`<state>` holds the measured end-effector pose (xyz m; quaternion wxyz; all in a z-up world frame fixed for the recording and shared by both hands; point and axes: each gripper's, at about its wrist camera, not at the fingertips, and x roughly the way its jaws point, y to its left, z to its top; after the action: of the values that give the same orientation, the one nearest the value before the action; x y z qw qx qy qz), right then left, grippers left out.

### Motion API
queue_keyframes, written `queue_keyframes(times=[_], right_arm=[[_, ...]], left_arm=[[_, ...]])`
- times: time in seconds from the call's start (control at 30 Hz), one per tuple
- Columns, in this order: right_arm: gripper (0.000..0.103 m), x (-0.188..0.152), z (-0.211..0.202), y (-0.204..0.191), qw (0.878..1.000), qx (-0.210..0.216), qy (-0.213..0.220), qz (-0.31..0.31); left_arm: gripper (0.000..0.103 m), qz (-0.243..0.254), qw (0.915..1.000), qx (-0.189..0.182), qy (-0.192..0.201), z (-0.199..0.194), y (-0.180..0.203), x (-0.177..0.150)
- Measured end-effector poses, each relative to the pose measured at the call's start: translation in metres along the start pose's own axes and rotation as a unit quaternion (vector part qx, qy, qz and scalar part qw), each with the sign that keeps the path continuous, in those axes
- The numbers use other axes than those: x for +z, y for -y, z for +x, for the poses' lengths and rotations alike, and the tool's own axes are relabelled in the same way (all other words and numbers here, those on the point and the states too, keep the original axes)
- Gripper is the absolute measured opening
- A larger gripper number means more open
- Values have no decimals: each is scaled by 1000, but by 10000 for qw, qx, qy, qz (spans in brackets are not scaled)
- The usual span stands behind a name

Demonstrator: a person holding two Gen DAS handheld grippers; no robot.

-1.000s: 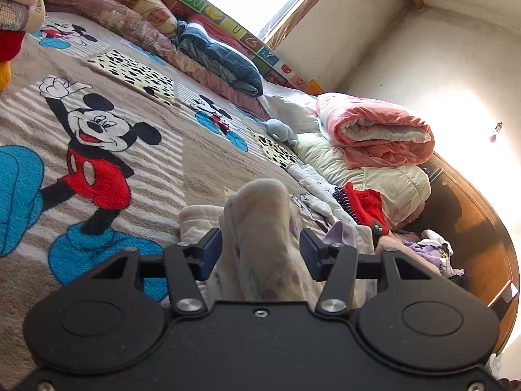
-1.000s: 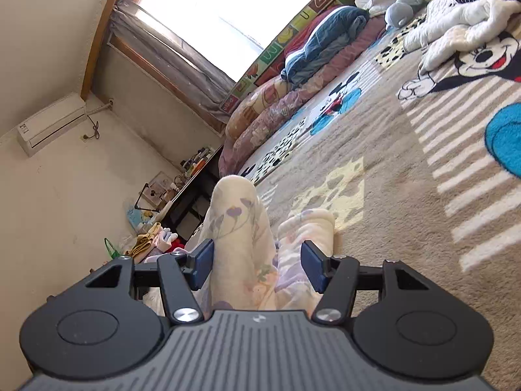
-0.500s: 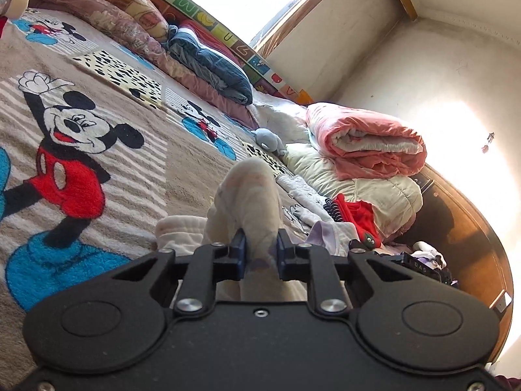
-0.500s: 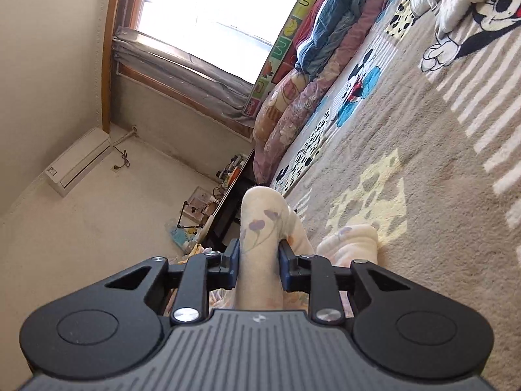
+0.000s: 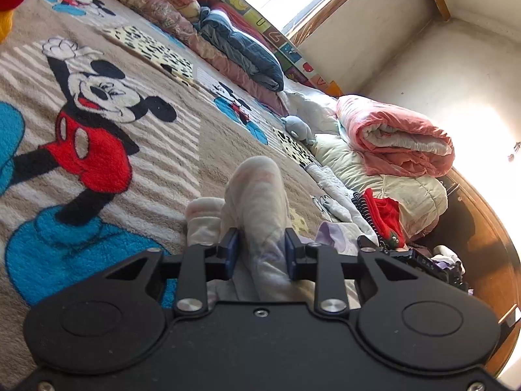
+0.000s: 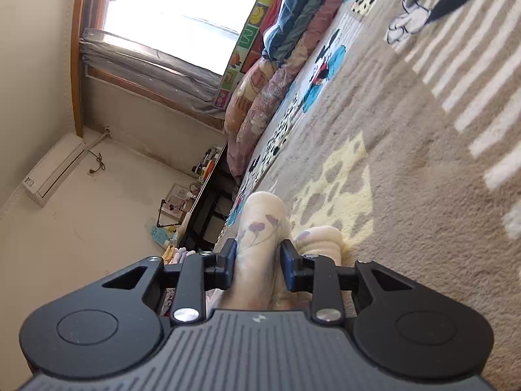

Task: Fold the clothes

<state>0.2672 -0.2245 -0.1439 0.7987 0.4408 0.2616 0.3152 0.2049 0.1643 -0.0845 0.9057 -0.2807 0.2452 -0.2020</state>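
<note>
Both claws have loosened a little since half a second ago: their blue pads stood tight against the cloth then, and now they stand wider, but each one still has a fold between them. One pale garment (image 5: 257, 202) with a faint flower print lies at the lower middle of both frames, on the bed. At the left claw (image 5: 260, 254) a raised ridge of this garment fills the gap from pad to pad, so the claw grasps it, loosely. At the right claw (image 6: 258, 262) another ridge of the same garment (image 6: 260, 238) also touches both pads and is grasped. Two ridges are seen in each view, one held and one lower beside it. The bed is covered by one beige blanket (image 5: 136, 169) with white stripes and cartoon mice; three mice show in the left view. At the upper right of the left view lie one rolled pink quilt (image 5: 394, 137) on one cream quilt (image 5: 413, 198), and one red cloth (image 5: 384, 215) beside them. One dark blue quilt (image 5: 244, 55) lies along the far edge. In the right view one window (image 6: 182, 9) is at the top and one air conditioner (image 6: 55, 169) at the left.
</note>
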Motion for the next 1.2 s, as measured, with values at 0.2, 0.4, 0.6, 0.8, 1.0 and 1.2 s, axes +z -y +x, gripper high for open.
queue_keyframes(times=[0.2, 0.4, 0.6, 0.8, 1.0, 1.2], right_arm=[[55, -13, -6, -52, 9816, -307, -117, -1881], [67, -25, -13, -103, 9271, -602, -230, -3693], [67, -23, 1, -93, 9217, -746, -471, -3776], [67, -17, 15, -64, 9438, -783, -690, -3138], [68, -13, 24, -51, 9522, -778, -986, -2786], [68, -25, 9, -75, 9359, -901, -650, -3344]], left_arm=[[42, 1328, 9891, 234, 583, -30, 38, 2], [44, 2194, 9754, 124, 196, 2, 51, -6], [44, 2246, 9742, 105, -200, 41, 32, -3], [44, 1769, 9828, 87, -525, 55, 15, -7], [43, 1783, 9811, 141, -735, 64, 15, -11], [44, 2335, 9713, 345, -288, 45, 38, -14]])
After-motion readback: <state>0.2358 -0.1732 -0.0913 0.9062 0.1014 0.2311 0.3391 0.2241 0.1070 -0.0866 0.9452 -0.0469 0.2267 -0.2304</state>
